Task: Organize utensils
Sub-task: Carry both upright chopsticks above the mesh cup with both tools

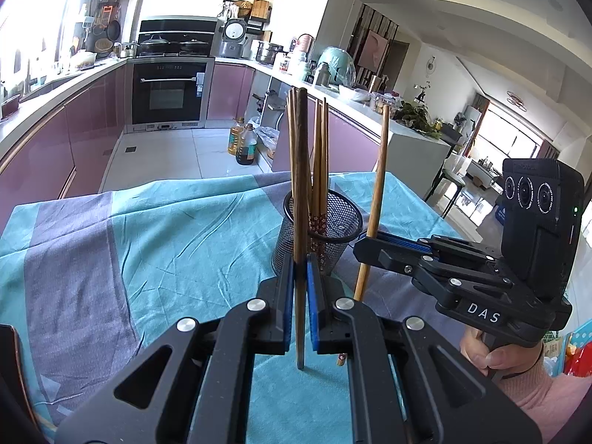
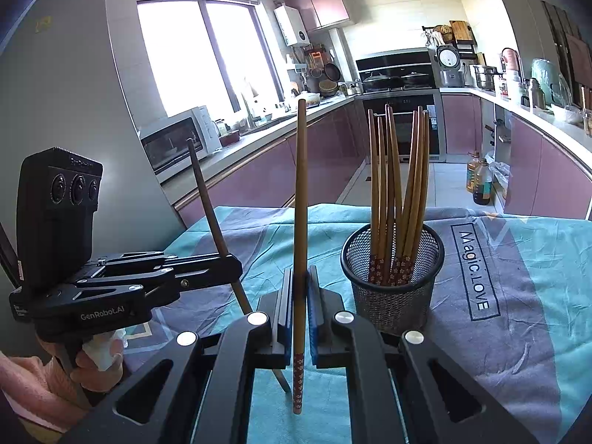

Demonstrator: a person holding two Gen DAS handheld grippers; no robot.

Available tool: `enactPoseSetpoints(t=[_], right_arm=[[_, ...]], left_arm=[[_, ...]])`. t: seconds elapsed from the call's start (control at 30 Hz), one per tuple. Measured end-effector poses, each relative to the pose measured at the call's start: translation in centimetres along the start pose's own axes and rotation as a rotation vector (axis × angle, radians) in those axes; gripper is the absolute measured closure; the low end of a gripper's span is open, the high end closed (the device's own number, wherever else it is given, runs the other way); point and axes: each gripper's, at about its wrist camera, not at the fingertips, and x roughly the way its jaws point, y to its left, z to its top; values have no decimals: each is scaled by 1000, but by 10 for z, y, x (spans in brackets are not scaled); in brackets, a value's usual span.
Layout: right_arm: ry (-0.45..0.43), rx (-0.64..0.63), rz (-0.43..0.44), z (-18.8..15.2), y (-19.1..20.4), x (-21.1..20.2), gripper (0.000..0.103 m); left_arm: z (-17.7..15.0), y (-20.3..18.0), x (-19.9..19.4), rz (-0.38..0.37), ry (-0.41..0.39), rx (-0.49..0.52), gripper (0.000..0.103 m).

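Over on the left, the left tongs (image 2: 236, 270) are clamped tight on a dark chopstick (image 2: 207, 199), which leans back to the left above the jaws, its sharp tip poking out below, just above the cloth. A hand (image 2: 98, 355) in a pink sleeve grips the handle underneath. From the left wrist view the same stick stands nearly straight up between the blue pads (image 1: 312, 307), squeezed hard, lower end hanging over the teal and grey cloth (image 1: 111, 244) that covers the counter.

Moving to the middle, the right tongs (image 2: 300, 310) are just as firmly closed, pinching a lighter wooden chopstick (image 2: 300, 199) upright, its flower-patterned end hanging down below the jaws over the cloth. Seen from the left wrist view it tilts a touch to the right, beside the holder.

Further right, the black mesh holder (image 2: 392, 288) stands on the cloth, just beside the right tongs, with a bundle of chopsticks (image 2: 399, 185) standing in it, patterned ends down, tops fanning apart. Both held sticks are outside the holder. On the cloth to its right, a printed box reads "Magic.LOVE" (image 2: 475, 270).
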Motion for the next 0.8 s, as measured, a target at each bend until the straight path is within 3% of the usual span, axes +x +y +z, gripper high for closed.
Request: enactPoseSetpoints(t=[0.8], right_arm=[[-39, -2, -22, 10, -7, -7, 97]], left_arm=[[8, -3, -2, -11, -17, 17, 96]])
